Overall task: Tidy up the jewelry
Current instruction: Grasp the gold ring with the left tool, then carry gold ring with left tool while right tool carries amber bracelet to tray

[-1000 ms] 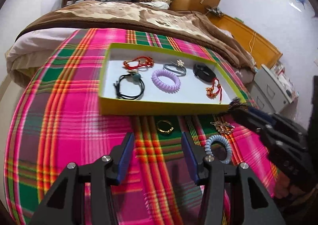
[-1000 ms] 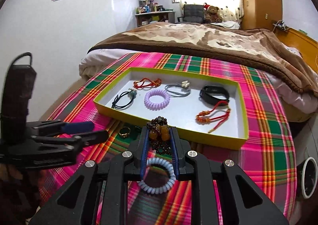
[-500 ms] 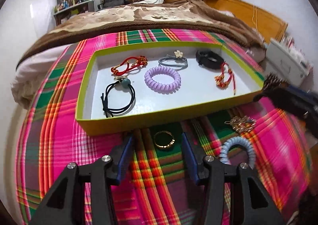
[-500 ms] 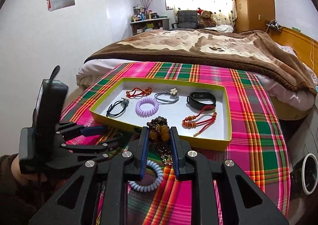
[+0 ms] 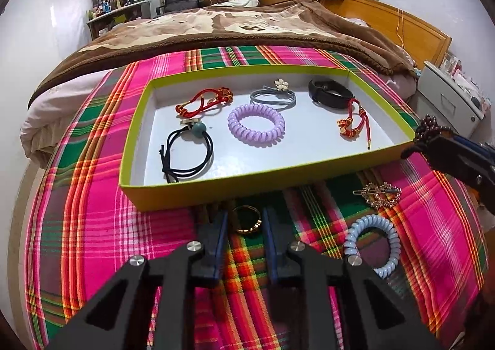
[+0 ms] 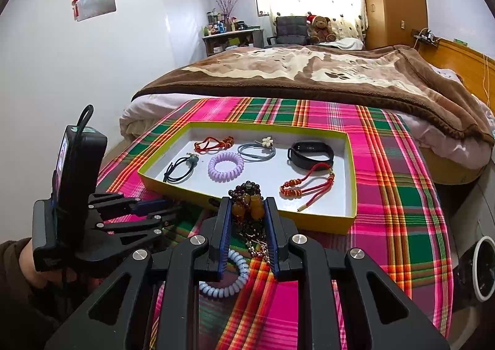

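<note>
A yellow-rimmed tray with a white floor holds several hair ties and bracelets. My left gripper sits low on the plaid cloth with its fingers closed in around a gold ring just in front of the tray. My right gripper is shut on a dark beaded bracelet with amber beads and holds it above the cloth near the tray's front wall. The bracelet also shows at the right edge of the left wrist view.
A pale blue coil hair tie and a gold rhinestone clip lie on the plaid cloth right of the ring. The coil tie lies under my right gripper. A brown blanket covers the bed beyond.
My left gripper has moved forward and down and closed its fingers around the gold ring. My right gripper has risen a little with the beaded bracelet, near the tray's front.
</note>
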Motion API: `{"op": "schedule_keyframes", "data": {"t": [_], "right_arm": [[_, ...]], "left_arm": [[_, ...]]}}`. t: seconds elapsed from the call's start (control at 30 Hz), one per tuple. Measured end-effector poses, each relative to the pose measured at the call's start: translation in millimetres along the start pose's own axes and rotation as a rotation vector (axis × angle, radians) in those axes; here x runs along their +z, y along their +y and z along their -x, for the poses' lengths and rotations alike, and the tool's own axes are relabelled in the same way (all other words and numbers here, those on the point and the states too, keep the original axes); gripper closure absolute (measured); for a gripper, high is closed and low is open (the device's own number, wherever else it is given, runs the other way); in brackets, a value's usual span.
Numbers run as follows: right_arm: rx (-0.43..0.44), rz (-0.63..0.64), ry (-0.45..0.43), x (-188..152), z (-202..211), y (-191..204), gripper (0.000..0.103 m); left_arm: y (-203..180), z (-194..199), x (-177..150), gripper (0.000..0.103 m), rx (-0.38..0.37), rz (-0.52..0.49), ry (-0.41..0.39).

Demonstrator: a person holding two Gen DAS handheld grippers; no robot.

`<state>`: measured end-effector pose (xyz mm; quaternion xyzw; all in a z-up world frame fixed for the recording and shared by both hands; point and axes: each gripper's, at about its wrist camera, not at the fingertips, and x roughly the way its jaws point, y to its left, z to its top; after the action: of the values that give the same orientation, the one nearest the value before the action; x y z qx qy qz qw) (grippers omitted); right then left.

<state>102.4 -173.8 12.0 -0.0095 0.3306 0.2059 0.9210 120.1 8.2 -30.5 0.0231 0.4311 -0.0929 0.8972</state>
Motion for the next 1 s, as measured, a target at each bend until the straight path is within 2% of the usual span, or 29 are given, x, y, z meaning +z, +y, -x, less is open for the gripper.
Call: {"op": "schedule_keyframes", "data": {"t": [0.53, 0.83, 1.0], "right_arm": [[-0.001, 0.008, -0.004, 1.1, 3.5, 0.9, 0.082], [0.027, -0.028, 0.003, 17.6, 0.9, -7.4, 0.082], [0.004, -0.006, 0.019, 28.0, -8.5, -7.1, 0.082]], "left_arm": [[4.2, 24.0, -3.4, 0.081, -0.023, 0.022, -0.044], [14.1, 43.4, 14.7, 0.081, -0.033, 0.032, -0.093], [23.1, 44.8, 33.1, 0.081, -0.038, 0.04, -0.108]]}}
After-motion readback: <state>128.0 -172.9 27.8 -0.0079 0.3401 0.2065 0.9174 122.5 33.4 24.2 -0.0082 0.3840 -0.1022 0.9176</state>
